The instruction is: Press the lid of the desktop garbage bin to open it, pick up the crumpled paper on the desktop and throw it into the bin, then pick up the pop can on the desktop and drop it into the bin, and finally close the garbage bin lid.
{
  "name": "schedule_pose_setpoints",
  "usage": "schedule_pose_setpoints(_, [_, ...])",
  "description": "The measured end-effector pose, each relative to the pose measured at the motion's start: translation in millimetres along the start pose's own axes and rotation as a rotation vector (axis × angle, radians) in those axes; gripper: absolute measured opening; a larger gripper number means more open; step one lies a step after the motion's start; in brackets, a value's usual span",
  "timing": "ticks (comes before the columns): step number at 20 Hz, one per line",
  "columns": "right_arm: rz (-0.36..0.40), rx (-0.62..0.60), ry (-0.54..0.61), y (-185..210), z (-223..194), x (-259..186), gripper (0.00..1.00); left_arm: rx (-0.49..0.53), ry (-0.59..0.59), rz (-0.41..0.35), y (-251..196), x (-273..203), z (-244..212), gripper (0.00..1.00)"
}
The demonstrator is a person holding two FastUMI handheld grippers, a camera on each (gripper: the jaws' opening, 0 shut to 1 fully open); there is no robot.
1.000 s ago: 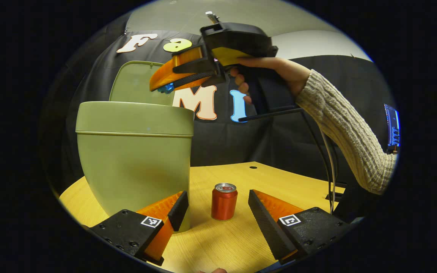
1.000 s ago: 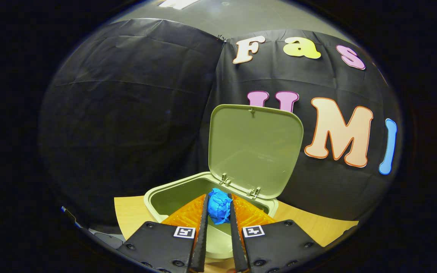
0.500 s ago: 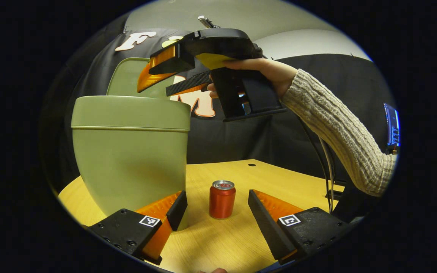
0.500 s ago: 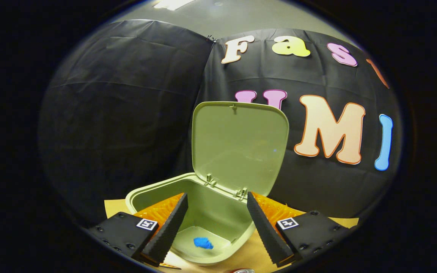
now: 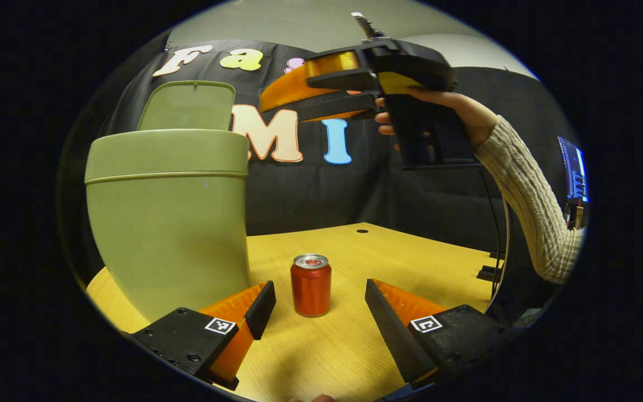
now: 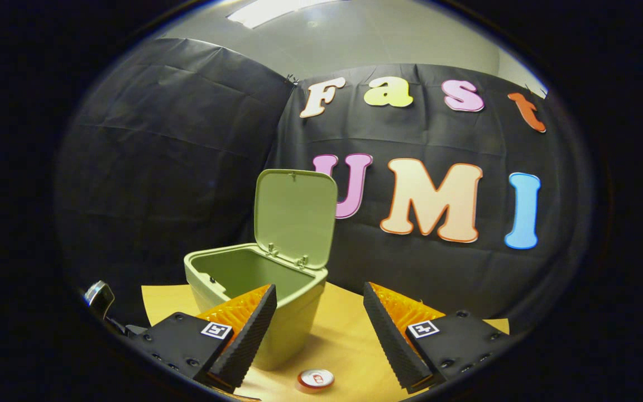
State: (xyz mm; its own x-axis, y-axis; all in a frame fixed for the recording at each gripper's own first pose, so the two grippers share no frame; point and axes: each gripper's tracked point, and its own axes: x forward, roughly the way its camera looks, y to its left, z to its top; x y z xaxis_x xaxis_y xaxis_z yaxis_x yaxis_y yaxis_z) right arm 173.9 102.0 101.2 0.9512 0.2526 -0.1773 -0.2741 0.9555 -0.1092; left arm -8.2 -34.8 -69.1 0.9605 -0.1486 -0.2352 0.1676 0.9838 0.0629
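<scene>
Standing upright on the table (image 5: 411,251), the can (image 5: 311,285) sits just right of the bin (image 5: 168,223) in the left gripper view, framed between the fingers of the left gripper (image 5: 316,301), which are spread wide and hold nothing; whether the can lies past the fingertips or level with them is hard to judge through the fisheye. The bin's lid (image 5: 187,106) stands open, tilted back against the booth wall, and from this low angle the bin's inside is hidden behind its front wall. Up at the right, a hand (image 5: 455,109) in a knitted sleeve (image 5: 528,190) holds the right gripper (image 5: 277,103) in the air, higher than the bin's rim and off to its right; seen side-on, its fingers overlap, so their gap cannot be read here. The right gripper view settles it (looking down from above): the right gripper (image 6: 316,312) has its fingers well apart with nothing between them. There the bin (image 6: 293,312) shows its mouth, but the floor inside is out of sight, so the paper cannot be made out. The can (image 6: 315,379) appears at the bottom edge, its top alone visible, its body cut off. A small metallic object (image 6: 98,296) at the lower left is too dim to identify.
</scene>
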Motion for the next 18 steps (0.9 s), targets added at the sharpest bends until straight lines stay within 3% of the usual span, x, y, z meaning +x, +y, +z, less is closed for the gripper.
schedule_pose_setpoints(5, [-0.09,-0.034,-0.024,-33.3,-41.7,-61.2,1.0,0.007,0.056,-0.022,-8.0,23.9,-10.6,0.98])
schedule_pose_setpoints(7, [-0.131,-0.011,-0.02,-47.1,-68.6,-84.2,0.96,0.026,0.066,-0.016,-6.2,35.1,-9.2,0.98])
schedule_pose_setpoints(9, [-0.161,0.028,-0.004,-56.3,-98.8,-103.2,1.0,0.038,0.076,-0.012,-6.1,46.7,-8.1,0.98])
schedule_pose_setpoints(12, [-0.208,0.066,0.033,-71.6,-138.7,-126.7,0.98,0.049,0.087,-0.007,-4.6,62.5,-5.2,0.98])
schedule_pose_setpoints(18, [-0.283,0.134,0.048,-86.3,-177.8,-162.1,1.0,0.06,0.117,0.04,12.0,88.5,-2.7,0.96])
